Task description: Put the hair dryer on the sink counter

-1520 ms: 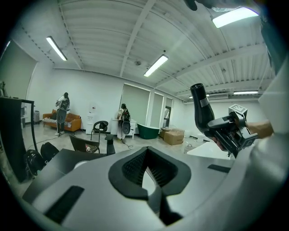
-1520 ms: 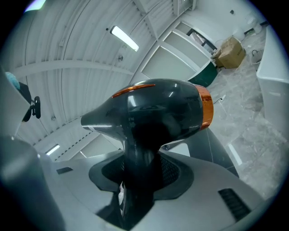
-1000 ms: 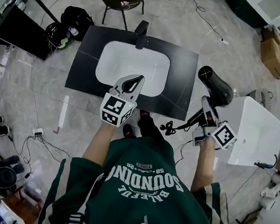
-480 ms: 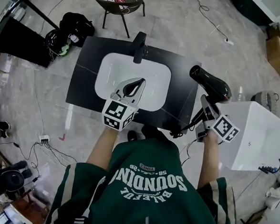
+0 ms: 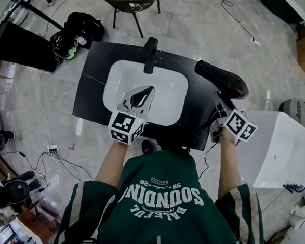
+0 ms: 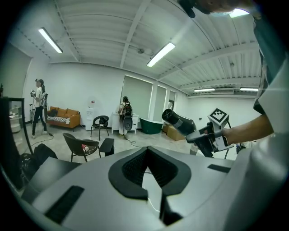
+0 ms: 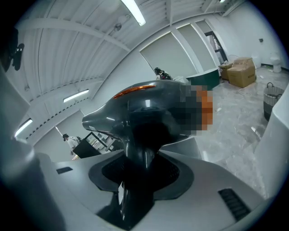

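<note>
while the right hand-held gripper [image 5: 218, 101] clamps it, the hair dryer [image 5: 221, 79] hovers

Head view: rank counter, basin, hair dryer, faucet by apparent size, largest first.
1. counter
2. basin
3. hair dryer. It is held up nearer the camera, so it looks bigger than it would lying on the counter.
4. faucet
</note>
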`<state>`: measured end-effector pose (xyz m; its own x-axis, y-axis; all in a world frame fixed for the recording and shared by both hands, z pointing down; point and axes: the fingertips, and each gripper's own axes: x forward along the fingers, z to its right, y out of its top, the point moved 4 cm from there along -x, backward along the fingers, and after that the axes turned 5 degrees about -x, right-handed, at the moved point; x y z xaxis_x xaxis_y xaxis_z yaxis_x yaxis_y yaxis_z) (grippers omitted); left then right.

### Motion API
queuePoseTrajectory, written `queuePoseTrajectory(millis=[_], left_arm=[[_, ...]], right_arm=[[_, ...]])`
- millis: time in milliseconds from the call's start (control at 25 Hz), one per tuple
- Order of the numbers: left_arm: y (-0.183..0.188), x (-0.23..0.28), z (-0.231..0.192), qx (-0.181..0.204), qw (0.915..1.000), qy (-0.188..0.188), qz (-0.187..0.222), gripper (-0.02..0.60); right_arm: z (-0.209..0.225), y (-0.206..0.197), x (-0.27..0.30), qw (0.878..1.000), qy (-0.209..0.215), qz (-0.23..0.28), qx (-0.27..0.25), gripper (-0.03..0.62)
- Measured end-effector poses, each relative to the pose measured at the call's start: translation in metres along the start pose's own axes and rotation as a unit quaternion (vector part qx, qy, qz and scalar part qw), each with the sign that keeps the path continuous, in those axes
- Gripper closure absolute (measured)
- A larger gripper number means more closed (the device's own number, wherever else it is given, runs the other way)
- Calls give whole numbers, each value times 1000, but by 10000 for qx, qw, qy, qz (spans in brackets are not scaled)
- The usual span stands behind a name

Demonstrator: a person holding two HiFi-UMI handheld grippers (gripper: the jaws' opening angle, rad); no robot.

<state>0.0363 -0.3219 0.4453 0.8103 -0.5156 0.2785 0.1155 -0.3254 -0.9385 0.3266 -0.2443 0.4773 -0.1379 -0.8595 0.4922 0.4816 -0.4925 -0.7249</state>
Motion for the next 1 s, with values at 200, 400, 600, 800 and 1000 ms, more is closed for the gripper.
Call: queuePoseTrajectory(millis=[200,400,600,800,1000], left_arm=[[-2,3,-6,-47,9999,120,-87,571],[-8,4,-4,-138,9996,221,-131,571],[-13,5,-4,-162,9992,279,-217,571],[-13,6,-8,-171,9990,343,-242,571],[-13,7,-12,-194,9985,414,-289,571]], right_arm=[[0,-2,29,9995,77,-218,-237,405],[5,-10,50,9983,38,-504,-302,405],[17,-16,72,9977,-65,-642,-196,405],[29,-23,91,9964,-263,-777,-195,405],[38,-31,109,9948,-357,-918,-246,405]])
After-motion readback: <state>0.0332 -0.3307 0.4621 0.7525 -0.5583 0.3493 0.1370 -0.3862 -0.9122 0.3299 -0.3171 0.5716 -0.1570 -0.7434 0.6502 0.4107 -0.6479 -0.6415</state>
